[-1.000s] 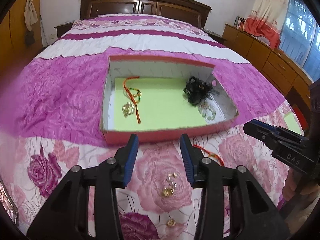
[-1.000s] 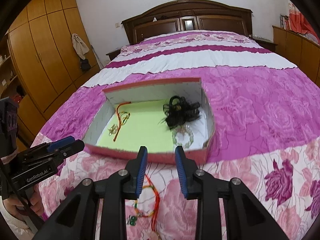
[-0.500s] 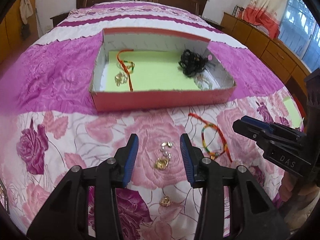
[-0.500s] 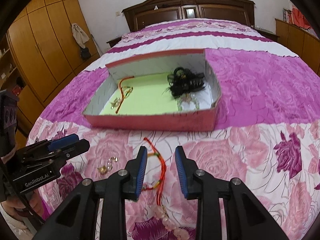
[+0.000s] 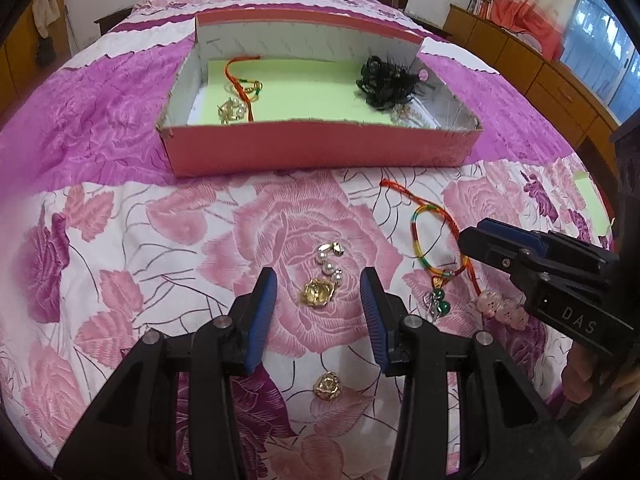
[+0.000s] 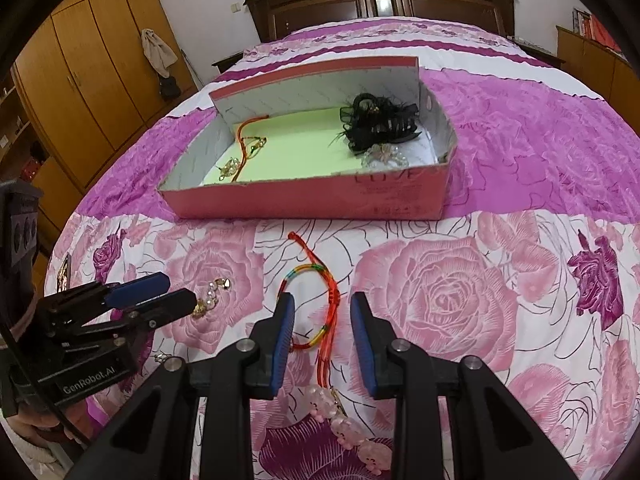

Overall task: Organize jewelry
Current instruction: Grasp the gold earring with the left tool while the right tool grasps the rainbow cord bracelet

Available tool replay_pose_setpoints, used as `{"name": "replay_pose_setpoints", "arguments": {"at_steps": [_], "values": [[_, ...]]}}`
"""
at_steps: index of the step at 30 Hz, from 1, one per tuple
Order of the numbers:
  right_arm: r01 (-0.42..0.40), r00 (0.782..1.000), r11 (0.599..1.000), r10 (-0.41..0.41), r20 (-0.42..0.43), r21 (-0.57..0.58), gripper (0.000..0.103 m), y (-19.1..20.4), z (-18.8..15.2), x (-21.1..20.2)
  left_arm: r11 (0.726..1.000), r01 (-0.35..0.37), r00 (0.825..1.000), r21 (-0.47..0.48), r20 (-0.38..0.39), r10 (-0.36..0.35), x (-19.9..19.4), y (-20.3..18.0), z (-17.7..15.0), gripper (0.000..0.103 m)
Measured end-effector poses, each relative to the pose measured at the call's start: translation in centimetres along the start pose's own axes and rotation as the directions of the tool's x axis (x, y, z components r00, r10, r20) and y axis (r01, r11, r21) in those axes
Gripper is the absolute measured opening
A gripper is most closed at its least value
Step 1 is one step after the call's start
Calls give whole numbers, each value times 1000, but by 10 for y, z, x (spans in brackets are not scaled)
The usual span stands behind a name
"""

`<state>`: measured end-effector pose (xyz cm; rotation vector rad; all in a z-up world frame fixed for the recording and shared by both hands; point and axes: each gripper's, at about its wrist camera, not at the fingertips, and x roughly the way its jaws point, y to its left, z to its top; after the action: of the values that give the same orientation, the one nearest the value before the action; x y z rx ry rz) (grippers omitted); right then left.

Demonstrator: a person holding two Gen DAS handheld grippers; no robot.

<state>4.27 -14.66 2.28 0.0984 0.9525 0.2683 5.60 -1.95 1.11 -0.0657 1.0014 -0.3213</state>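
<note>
Jewelry is being approached on the bedspread [image 5: 120, 240] in front of the pink box [image 5: 320, 148]. A gold-and-pearl earring [image 5: 324, 280] is being framed by the left gripper [image 5: 318, 292], its fingers parted and empty; a braided cord bracelet [image 6: 316, 304] by the right gripper [image 6: 322, 320], likewise released. Each piece should be centred before closing, so that no fabric is being pinched. A second gold earring [image 5: 327, 386] is being shown only by the left view.

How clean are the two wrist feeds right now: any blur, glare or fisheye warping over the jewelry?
Left wrist view: the gold and pearl earring on the bedspread is sharp, window bright but no glare on it, box edges bowed by the lens. Right wrist view: the braided bracelet is sharp, lighting even, corners vignetted black.
</note>
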Motion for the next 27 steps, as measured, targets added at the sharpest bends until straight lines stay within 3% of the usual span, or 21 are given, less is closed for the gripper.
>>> {"name": "replay_pose_setpoints", "arguments": {"at_steps": [27], "values": [[40, 998, 999, -41, -53, -27, 32, 0, -14, 35, 997, -50, 999, 59, -3, 51, 29, -3, -11, 35]]}}
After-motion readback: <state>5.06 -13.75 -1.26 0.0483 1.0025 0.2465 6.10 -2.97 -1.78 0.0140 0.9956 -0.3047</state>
